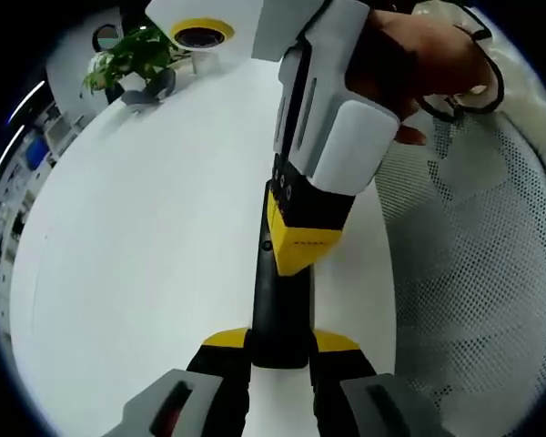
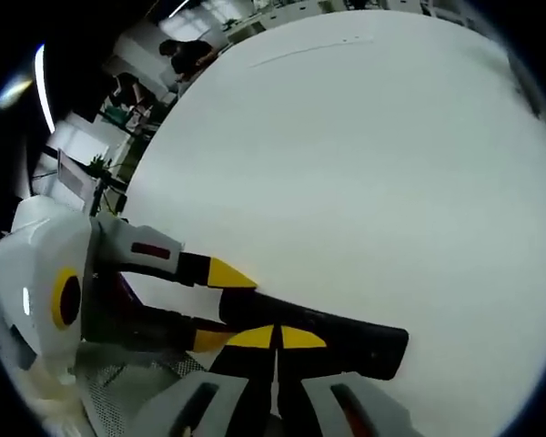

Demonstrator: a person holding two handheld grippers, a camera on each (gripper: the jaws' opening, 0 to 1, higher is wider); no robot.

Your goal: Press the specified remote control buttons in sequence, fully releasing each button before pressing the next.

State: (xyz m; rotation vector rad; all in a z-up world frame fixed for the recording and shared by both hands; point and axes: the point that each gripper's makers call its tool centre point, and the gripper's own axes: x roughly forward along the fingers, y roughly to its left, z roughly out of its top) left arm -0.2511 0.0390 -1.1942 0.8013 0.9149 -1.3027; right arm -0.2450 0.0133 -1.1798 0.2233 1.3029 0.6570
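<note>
My left gripper (image 1: 280,350) pinches the near end of the remote (image 1: 279,300), a long black bar that runs away from me over the white table (image 1: 146,273). The yellow tips sit against both its sides, so the tongs are pressed onto it.

My right gripper (image 1: 296,250) comes down from the top of the left gripper view with a hand (image 1: 428,55) around its grip. Its yellow tip rests on the upper face of the remote, about halfway along. In the right gripper view, its two tips (image 2: 275,339) lie pressed together, with only a thin line between them, touching the top of the remote (image 2: 337,337). There the left gripper (image 2: 214,305) enters from the left, its jaws closing on the remote's end.

As for containers, I see a pot (image 1: 138,96) with a green plant (image 1: 132,55) in it at the far rim of the table, and beside it a round yellow-ringed thing (image 1: 203,35); I cannot tell what it is.

The table edge curves close on the right of the remote, with a white mesh chair (image 1: 473,264) just past it. To the left the tabletop is bare and wide. In the right gripper view, the white surface (image 2: 364,164) stretches well out ahead, with a room beyond its far edge.
</note>
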